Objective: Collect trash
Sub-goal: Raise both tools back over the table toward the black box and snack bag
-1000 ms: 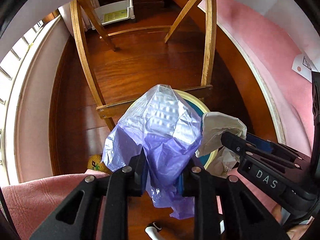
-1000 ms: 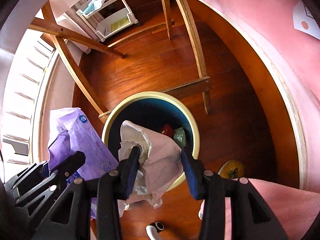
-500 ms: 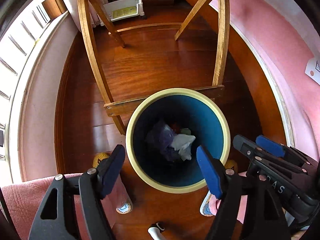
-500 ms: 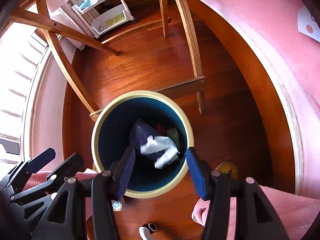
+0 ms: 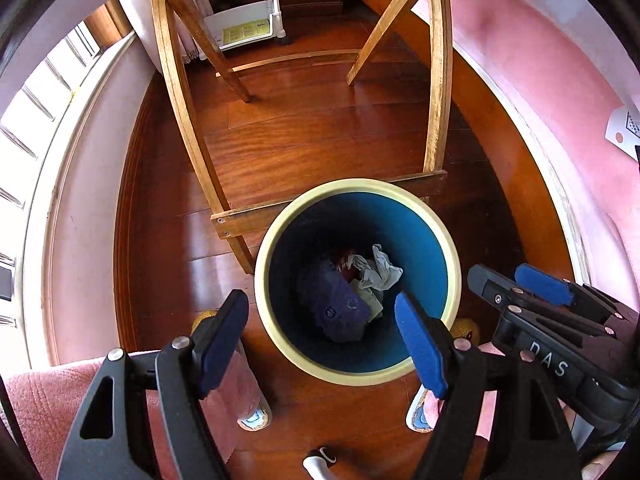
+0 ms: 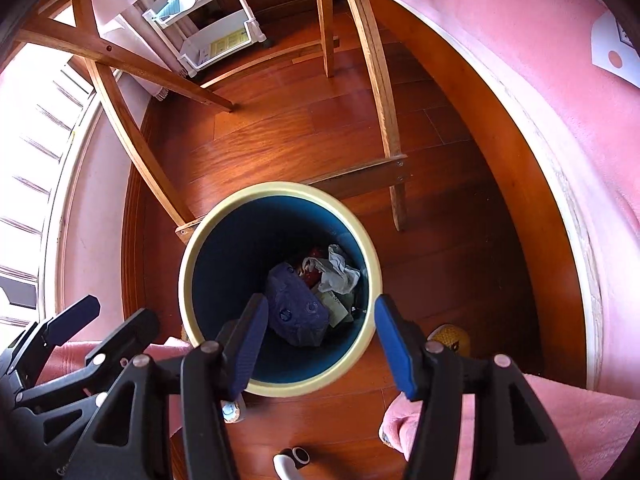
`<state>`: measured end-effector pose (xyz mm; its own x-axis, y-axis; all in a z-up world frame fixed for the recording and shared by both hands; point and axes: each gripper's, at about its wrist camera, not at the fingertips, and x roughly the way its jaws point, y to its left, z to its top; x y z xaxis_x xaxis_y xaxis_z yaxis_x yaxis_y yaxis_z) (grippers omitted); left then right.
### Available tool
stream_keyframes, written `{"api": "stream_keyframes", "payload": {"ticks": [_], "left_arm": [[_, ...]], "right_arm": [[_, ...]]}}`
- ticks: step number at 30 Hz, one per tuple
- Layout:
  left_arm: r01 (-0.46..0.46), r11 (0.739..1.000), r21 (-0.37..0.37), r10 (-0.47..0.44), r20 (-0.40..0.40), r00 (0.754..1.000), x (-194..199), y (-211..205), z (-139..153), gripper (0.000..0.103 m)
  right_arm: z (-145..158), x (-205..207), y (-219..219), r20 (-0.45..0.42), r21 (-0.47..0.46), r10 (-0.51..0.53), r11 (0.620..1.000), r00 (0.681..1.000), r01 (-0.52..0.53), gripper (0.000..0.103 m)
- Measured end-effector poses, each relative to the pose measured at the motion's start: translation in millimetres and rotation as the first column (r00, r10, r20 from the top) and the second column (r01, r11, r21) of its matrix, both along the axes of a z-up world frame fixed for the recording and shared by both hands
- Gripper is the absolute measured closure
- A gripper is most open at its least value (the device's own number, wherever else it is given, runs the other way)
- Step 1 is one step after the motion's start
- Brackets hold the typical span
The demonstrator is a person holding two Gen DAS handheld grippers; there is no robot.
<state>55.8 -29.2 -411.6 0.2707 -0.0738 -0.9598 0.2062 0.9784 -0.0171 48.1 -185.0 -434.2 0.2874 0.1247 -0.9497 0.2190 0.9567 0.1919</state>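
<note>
Wooden floor (image 5: 304, 140) under the bin (image 5: 276, 240): purple bag (image 5: 340, 308) and paper (image 5: 376, 272) now lie inside, dropped; left gripper (image 5: 320, 336) and right gripper (image 6: 318, 340) spread, empty.

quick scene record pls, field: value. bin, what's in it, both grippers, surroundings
bin: round, blue inside, cream rim, upright on wooden floor
contents: purple bag, crumpled white paper, something red beneath, unclear
left gripper: open, empty, above the bin
right gripper: open, empty, above the bin
surroundings: wooden chair frame behind the bin, white cart farther back
</note>
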Motion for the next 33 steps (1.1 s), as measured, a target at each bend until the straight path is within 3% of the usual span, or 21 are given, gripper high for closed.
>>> {"api": "stream_keyframes", "payload": {"ticks": [8,20,26,27,29,33], "left_arm": [[0.02,0.999,0.025,-0.021,0.045,0.999,-12,6,21,0.029],[0.019,1.0,-0.002,-0.018,0.146,0.989,-47,28,83,0.029],[0.027,0.998,-0.062,-0.015,0.185,0.983,-55,39,138,0.03],[0.03,0.996,-0.083,-0.014,0.191,0.981,-54,41,149,0.032],[0.035,0.99,-0.135,-0.007,0.201,0.979,-49,45,176,0.047],[0.024,0.978,-0.209,0.032,0.261,0.965,-38,58,235,0.048]], "right_arm": [[15,-8,0,0.043,-0.037,0.0,0.999,0.999,0.002,0.047],[84,-45,11,0.22,-0.074,0.053,0.997,0.974,-0.038,0.047],[126,-63,1,0.288,-0.021,0.054,0.999,0.956,-0.05,0.047],[135,-64,-3,0.3,-0.013,0.05,0.999,0.953,-0.049,0.047],[155,-63,-10,0.324,-0.003,0.051,0.999,0.945,-0.053,0.047],[208,-56,-20,0.387,-0.001,0.077,0.997,0.919,-0.083,0.047]]}}
